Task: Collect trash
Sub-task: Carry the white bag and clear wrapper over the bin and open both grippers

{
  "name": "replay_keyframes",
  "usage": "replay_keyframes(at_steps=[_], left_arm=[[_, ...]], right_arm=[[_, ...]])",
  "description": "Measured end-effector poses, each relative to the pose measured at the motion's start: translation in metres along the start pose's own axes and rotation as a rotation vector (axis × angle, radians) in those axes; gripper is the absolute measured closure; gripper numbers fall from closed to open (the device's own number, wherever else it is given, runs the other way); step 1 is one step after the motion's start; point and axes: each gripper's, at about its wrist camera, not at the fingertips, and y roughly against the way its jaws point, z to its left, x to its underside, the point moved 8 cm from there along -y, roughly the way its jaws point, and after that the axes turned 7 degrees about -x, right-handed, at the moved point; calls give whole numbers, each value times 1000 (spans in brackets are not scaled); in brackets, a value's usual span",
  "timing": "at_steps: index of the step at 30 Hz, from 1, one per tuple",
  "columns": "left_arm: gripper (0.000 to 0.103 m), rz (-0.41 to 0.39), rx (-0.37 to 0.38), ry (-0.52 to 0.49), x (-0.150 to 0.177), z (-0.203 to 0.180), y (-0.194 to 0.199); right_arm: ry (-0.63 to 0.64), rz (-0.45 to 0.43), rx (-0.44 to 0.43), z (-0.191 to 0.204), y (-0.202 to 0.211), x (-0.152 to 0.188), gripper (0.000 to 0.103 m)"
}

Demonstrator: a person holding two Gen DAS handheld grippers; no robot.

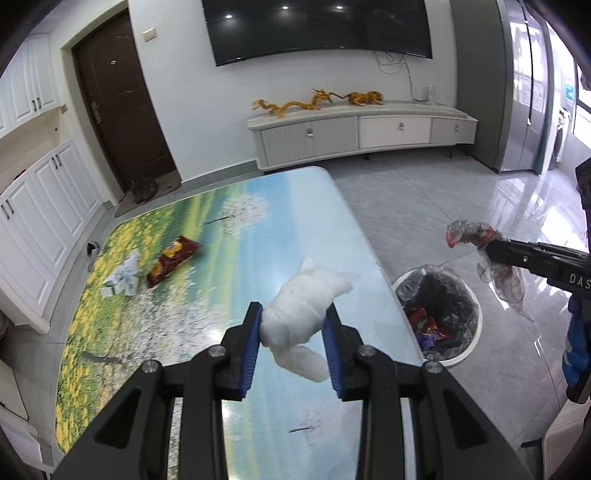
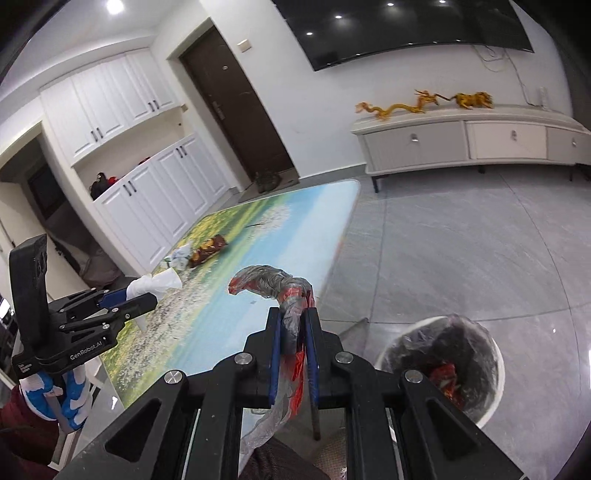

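Two hand-held grippers above a tabletop (image 1: pixel 229 236) printed with a meadow-and-sky scene. The left hand-held gripper (image 1: pixel 294 325) is clamped on a crumpled white tissue wad (image 1: pixel 303 310), which bulges between the blue pads and hangs clear of the tabletop surface, near the right edge. The right hand-held gripper (image 2: pixel 294 345) is closed tight on a twisted clear plastic wrapper with red print (image 2: pixel 280 291); one end curls upward past the fingertips, the other trails down below the jaws. In the left wrist view this wrapper (image 1: pixel 476 240) hangs beyond the tabletop's right edge, over the floor and just beside the bin.

A round white trash bin (image 1: pixel 476 325) lined with a dark bag stands on the grey tiled floor (image 1: pixel 424 206), close against the right edge of the tabletop; red and purple wrappers already lie inside it.

Remaining on the tabletop, toward its far left corner: a dark red snack packet (image 1: pixel 173 260) lying flat, and just beside it a crumpled white wrapper with green print (image 1: pixel 123 278); whether the two touch cannot be told. The stretch of tabletop between these items and the grippers carries nothing.

Background: a brown door (image 1: pixel 122 99), white cabinets (image 1: pixel 44 199), a wall-mounted television (image 1: pixel 317 26), and a low white sideboard (image 1: pixel 354 133) bearing golden dragon ornaments (image 1: pixel 317 101)
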Motion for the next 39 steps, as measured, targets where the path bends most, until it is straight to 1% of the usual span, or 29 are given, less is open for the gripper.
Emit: replay_keyframes(at_steps=[7, 13, 19, 24, 33, 39], left_arm=[[73, 20, 71, -87, -7, -51, -17], [73, 35, 113, -155, -9, -85, -28], [72, 46, 159, -210, -13, -117, -39], [72, 74, 200, -228, -16, -139, -52], [72, 105, 241, -263, -19, -174, -73], [72, 128, 270, -264, -27, -191, -87]], right_arm=[[-89, 0, 75, -46, 16, 18, 91], [-191, -4, 118, -83, 31, 37, 91], [-250, 12, 150, -104, 34, 52, 91], [-295, 26, 176, -120, 33, 62, 91], [-375, 48, 218, -145, 25, 73, 91], [-409, 68, 245, -160, 13, 78, 90]])
